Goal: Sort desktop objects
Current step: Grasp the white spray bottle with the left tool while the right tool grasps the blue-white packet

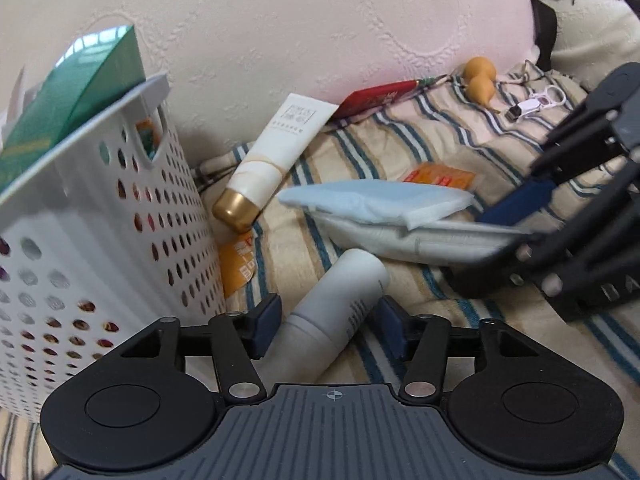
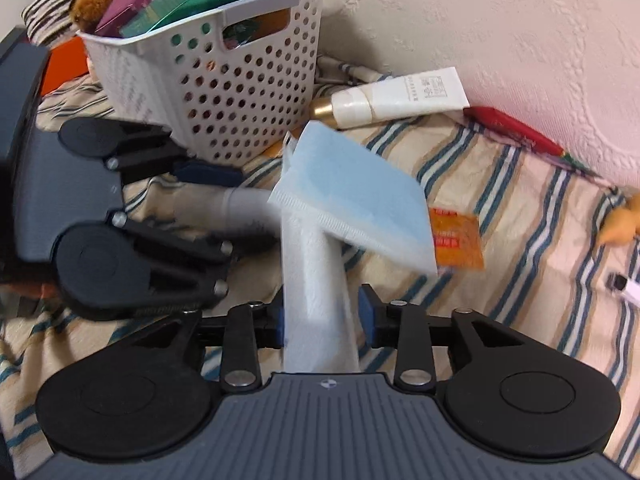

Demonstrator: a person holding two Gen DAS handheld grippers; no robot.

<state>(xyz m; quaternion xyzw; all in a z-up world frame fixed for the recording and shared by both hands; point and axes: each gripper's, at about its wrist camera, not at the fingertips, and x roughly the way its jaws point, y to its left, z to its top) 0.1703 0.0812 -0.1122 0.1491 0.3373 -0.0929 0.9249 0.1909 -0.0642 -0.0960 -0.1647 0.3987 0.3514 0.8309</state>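
My left gripper is shut on a grey-white bottle lying on the striped cloth beside the white perforated basket. My right gripper is shut on a white packet of face masks, with a blue mask sticking out of its far end. It holds the packet above the cloth. The packet and right gripper show at the right of the left wrist view. The left gripper with the bottle shows at the left of the right wrist view.
The basket holds green and purple boxes. A white tube with a gold cap leans on the pale wall. Orange sachets, a red packet, two yellow gourds and a small white clip lie on the cloth.
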